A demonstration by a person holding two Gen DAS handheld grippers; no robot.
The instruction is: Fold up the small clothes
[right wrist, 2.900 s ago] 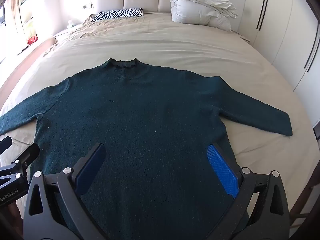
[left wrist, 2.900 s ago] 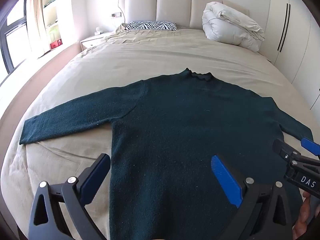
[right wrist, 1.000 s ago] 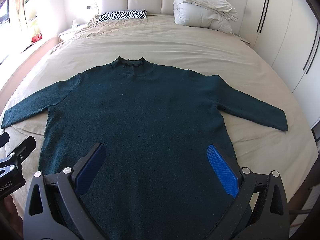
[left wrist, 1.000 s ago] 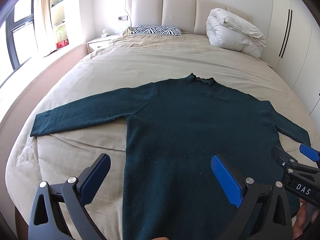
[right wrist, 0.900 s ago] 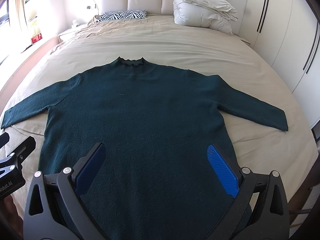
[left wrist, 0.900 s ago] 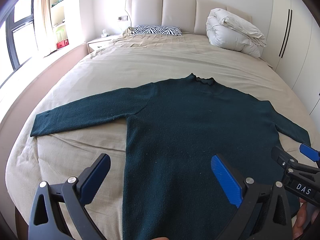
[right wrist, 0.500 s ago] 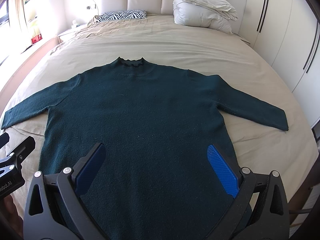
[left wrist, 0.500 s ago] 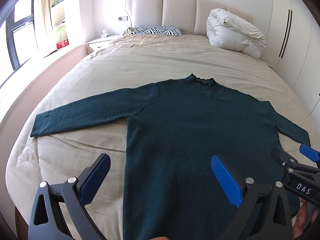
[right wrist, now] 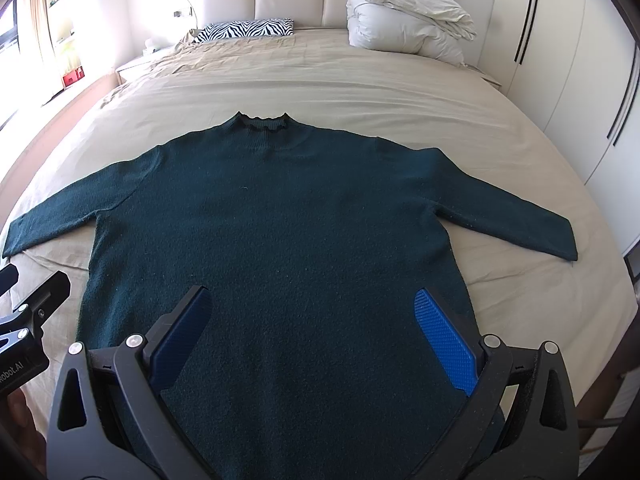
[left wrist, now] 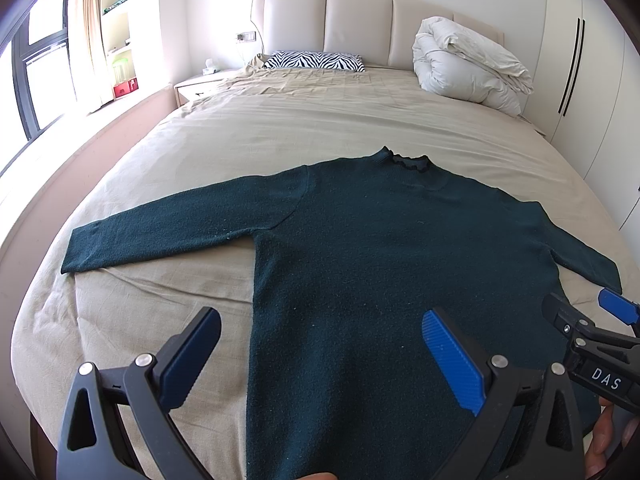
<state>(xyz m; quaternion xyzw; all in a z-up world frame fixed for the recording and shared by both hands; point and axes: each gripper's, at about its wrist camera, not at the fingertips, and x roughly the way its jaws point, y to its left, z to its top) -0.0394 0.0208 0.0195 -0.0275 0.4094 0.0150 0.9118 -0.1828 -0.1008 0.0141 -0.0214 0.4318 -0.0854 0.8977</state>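
Your dark green sweater (right wrist: 280, 240) lies flat and face up on the beige bed (right wrist: 360, 80), collar (right wrist: 262, 122) toward the headboard, both sleeves spread out to the sides. You hold your left claw (left wrist: 320, 360) wide open above the sweater's lower left side; one finger is over the bare sheet, the other over the knit, neither gripping anything. Your right claw (right wrist: 316, 336) is spread wide as well, above the lower body of the sweater, with nothing between its blue pads (right wrist: 444, 336). A zebra-print pillow (left wrist: 316, 60) and a rolled white duvet (left wrist: 468, 68) sit near the headboard (left wrist: 360, 16), well apart from the sweater.
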